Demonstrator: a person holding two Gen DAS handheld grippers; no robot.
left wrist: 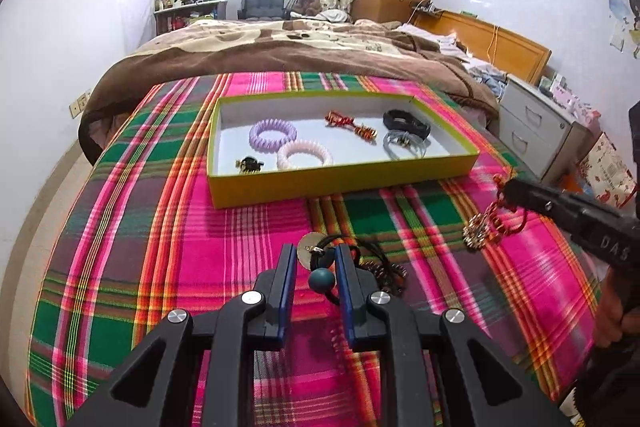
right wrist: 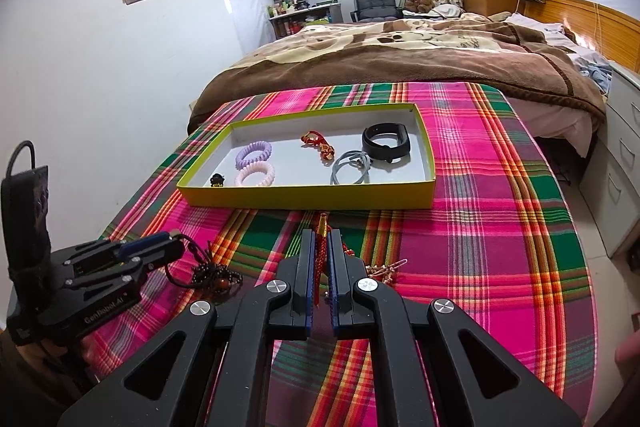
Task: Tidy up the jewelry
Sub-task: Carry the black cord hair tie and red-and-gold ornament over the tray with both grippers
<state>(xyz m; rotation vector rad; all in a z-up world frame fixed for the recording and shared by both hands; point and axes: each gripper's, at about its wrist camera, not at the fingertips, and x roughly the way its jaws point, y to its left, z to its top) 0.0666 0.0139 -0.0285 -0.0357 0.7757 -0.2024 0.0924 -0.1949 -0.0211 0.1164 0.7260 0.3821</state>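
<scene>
The woven plaid cloth (left wrist: 168, 227) looks matt and slightly coarse. The tray (right wrist: 304, 195) seems cardboard, yellow-green outside with a smooth matt white floor. Two spiral hair ties (left wrist: 273, 135) are glossy plastic. The black wristband (right wrist: 386, 141) looks like smooth rubber (faint sheen). The left gripper (left wrist: 316, 254) is matt black plastic with shiny metal screws

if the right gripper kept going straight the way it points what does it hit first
Probably the near wall of the yellow-green box; the right gripper, shut on a red cord ornament, points at it across bare plaid cloth. Height is unclear.
</scene>
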